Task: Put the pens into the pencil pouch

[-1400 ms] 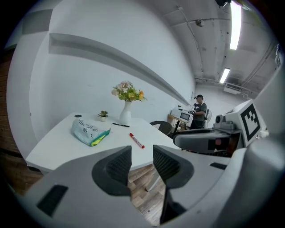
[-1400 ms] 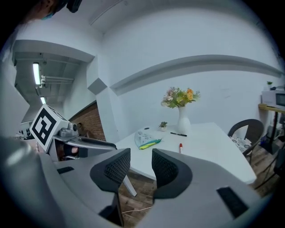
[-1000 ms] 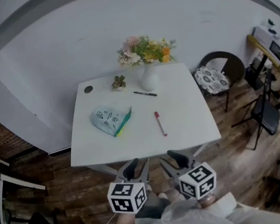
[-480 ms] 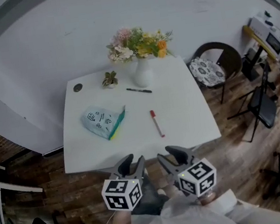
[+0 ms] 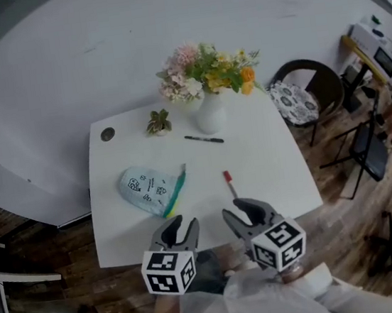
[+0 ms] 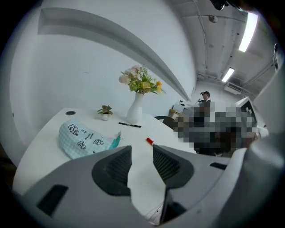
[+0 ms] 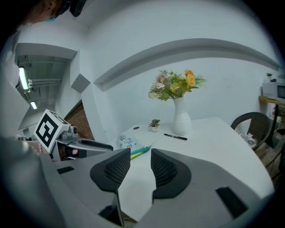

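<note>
the checked pencil pouch (image 5: 149,188) carries small dark doodle prints (too small to read) and lies on the white table (image 5: 271,156), left of the red-capped pen (image 5: 227,179). the black pen (image 5: 204,139) lies by the vase (image 5: 210,114). the left gripper (image 5: 182,227) and right gripper (image 5: 239,214) hover side by side at the table's near edge, jaws slightly parted, holding nothing.
</note>
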The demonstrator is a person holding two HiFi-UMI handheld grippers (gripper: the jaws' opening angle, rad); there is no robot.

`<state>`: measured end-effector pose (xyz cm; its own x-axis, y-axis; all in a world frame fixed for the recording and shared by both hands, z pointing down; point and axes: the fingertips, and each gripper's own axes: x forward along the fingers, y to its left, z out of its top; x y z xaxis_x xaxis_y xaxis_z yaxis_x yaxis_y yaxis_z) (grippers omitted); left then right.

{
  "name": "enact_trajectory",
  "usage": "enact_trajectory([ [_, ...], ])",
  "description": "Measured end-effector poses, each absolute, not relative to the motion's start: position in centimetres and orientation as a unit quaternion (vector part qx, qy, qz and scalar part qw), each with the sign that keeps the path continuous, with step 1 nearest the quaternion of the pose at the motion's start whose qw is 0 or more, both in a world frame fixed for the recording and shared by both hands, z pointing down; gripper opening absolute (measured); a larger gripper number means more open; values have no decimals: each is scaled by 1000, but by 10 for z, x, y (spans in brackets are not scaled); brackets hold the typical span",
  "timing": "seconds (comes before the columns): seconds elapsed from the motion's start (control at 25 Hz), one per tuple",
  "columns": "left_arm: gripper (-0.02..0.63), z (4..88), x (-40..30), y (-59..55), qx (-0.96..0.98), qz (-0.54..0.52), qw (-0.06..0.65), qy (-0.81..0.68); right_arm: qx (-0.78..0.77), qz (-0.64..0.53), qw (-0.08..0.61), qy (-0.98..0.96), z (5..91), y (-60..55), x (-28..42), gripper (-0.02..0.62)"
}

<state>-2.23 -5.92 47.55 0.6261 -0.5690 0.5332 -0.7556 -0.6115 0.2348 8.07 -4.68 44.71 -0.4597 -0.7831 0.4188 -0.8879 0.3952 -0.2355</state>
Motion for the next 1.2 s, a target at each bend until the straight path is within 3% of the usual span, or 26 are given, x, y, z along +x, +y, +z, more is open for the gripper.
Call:
enact_trajectory([
  [0.48, 130, 486, -42, -134, 889, 256, 186, -330, 534, 226, 123, -805, 453, -112, 57, 129],
  [1.2, 130, 532, -45, -133, 871, 350, 175, -296, 505, 265, 163, -805, 488, -120, 57, 129],
])
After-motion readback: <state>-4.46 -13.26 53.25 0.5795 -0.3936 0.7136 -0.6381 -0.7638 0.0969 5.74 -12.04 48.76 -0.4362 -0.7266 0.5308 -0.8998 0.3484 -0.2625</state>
